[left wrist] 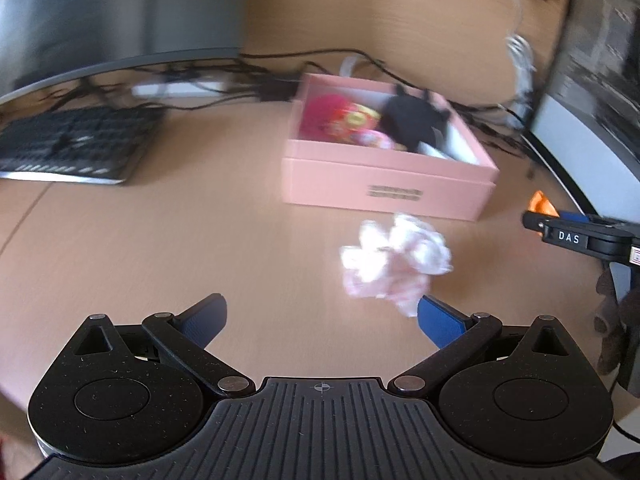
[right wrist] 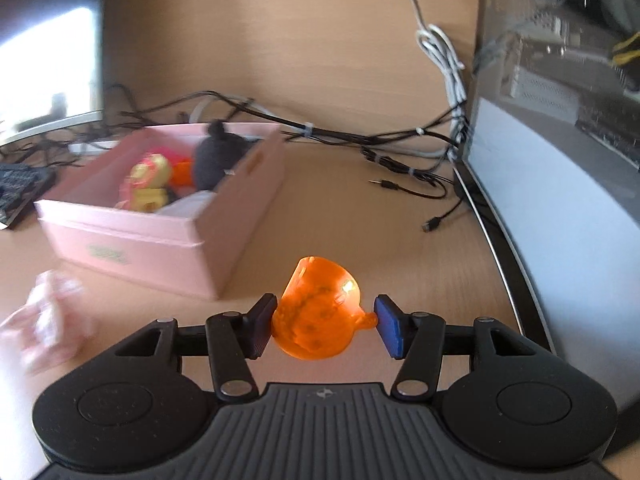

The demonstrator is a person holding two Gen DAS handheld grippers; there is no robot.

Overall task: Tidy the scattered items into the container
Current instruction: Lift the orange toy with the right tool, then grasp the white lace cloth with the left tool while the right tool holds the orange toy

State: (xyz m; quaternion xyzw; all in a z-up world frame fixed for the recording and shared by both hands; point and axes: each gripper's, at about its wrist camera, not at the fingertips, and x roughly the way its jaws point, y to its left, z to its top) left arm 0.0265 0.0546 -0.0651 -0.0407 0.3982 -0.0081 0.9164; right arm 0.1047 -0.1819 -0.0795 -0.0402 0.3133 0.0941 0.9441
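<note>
Jaws of the left gripper [left wrist: 322, 318] stand wide apart in the left wrist view, with nothing between them. A crumpled pink-and-white wrapper [left wrist: 396, 262] lies on the tabletop [left wrist: 160, 248] just ahead, its near edge close to the right blue pad. Beyond it sits the pink box [left wrist: 384, 184], open at the top, holding a red toy [left wrist: 328, 118], a black plush [left wrist: 416, 122] and some smaller pieces too blurred to name. A keyboard [left wrist: 72, 144] lies to the left, under a curved monitor [left wrist: 80, 24], and dark cables [left wrist: 248, 76] run behind the box. At the right edge the other gripper shows, with a bit of orange at its tip.

From the right wrist view, the right gripper [right wrist: 326, 326] has its jaws closed partway on an orange translucent toy [right wrist: 320, 312]; the left pad presses its side and the right pad meets a small knob on it. The toy is held above the tabletop, near the box's front right corner and outside it. The box lies to the left, with a gold-and-pink figure [right wrist: 150, 184] and the plush inside. The wrapper is a blur at the far left. A white cord [right wrist: 440, 52] hangs behind.
</note>
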